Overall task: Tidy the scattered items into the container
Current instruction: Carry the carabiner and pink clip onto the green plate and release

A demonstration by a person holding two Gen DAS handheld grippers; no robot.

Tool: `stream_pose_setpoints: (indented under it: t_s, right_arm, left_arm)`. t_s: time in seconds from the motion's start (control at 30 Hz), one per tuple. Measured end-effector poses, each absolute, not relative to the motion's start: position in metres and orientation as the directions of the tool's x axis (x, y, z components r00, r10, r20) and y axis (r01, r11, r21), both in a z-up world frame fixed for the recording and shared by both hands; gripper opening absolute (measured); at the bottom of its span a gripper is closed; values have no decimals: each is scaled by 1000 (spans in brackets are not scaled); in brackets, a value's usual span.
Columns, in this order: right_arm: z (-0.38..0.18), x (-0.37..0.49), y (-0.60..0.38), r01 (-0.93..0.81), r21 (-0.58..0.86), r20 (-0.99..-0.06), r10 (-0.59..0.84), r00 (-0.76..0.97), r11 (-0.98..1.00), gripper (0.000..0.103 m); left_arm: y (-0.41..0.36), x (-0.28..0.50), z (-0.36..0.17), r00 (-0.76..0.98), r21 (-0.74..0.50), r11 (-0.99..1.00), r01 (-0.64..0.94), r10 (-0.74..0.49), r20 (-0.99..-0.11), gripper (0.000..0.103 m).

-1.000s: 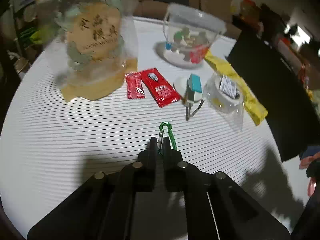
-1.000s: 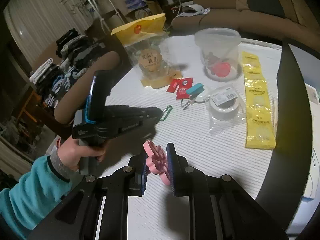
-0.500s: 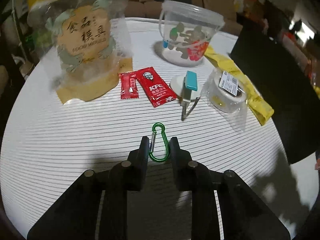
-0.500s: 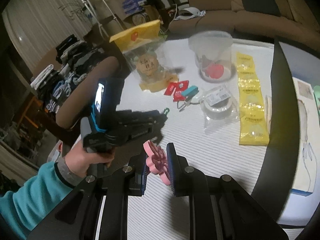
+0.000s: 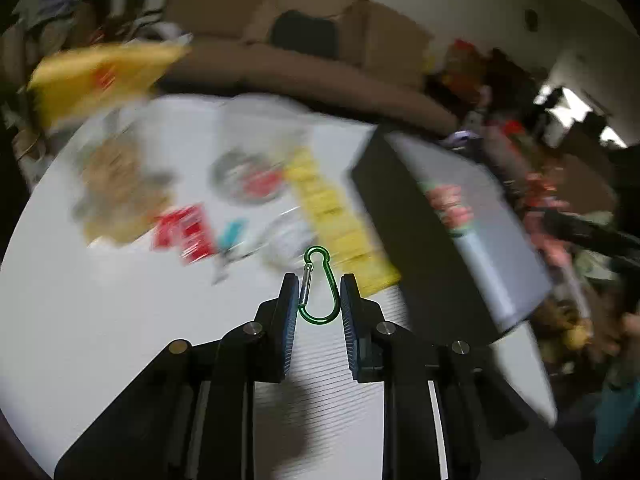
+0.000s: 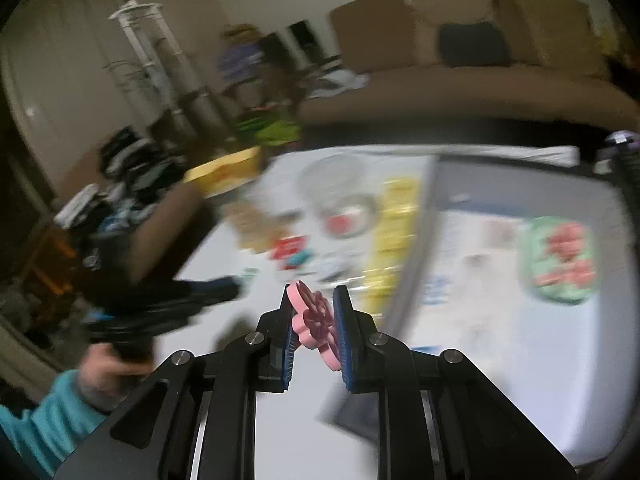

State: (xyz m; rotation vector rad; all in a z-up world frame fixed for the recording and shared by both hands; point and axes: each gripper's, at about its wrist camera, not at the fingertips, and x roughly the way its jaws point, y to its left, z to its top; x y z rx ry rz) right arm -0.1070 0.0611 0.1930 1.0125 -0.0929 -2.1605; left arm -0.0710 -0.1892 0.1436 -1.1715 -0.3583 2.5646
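My left gripper [image 5: 319, 280] is shut on a green carabiner [image 5: 306, 286], held flat between the pads and lifted off the white table [image 5: 100, 320]. My right gripper [image 6: 315, 294] is shut on a pink flower-shaped piece [image 6: 316, 320]. The container, a dark grey open box [image 5: 400, 248], stands at the right of the table; in the right wrist view the box [image 6: 500, 280] lies ahead and right, with a green and red packet [image 6: 560, 260] inside. The left gripper [image 6: 172, 300] shows blurred at the left, held by a hand [image 6: 108, 364].
Everything behind the grippers is blurred. On the table lie red sauce packets [image 5: 184, 232], a teal clip [image 5: 232, 232], a wrapped tape roll [image 5: 284, 240] and a yellow sachet strip [image 5: 328, 208]. A clear tub [image 5: 252, 176] and a yellow-topped bag [image 5: 104, 76] stand further back.
The left gripper's jaws closed on the carabiner and lifted it off the table. Both grippers rose and swung right, bringing the grey box into view. The pink piece stayed gripped.
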Motion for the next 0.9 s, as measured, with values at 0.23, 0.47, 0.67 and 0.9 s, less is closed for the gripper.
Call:
stream_pose_setpoints:
  t_s: [0.23,0.47,0.67,0.9]
  right_arm:
    - [197,-193,154,432,255,-722,-467,-510,-865,17]
    - [140,-260,168,340,156,-833,-309,-459,-927,17]
    - [103,-299,174,287,143,-874,-257,-412,-947,17]
    - [101,-308,177,285,119,-883,-233,-408,-951,20]
  left_arm:
    - [-70,-144,196,-536,-438,-846,-304,532,-656,20]
    - [34,-250,149,-391,-485,-840,-243,543,-743,20]
    - [73,-303,89,-323,-455,-878,-152,479,-816,20]
    - [65,-321,68,-287,-496,-865,-78,495,-820,29]
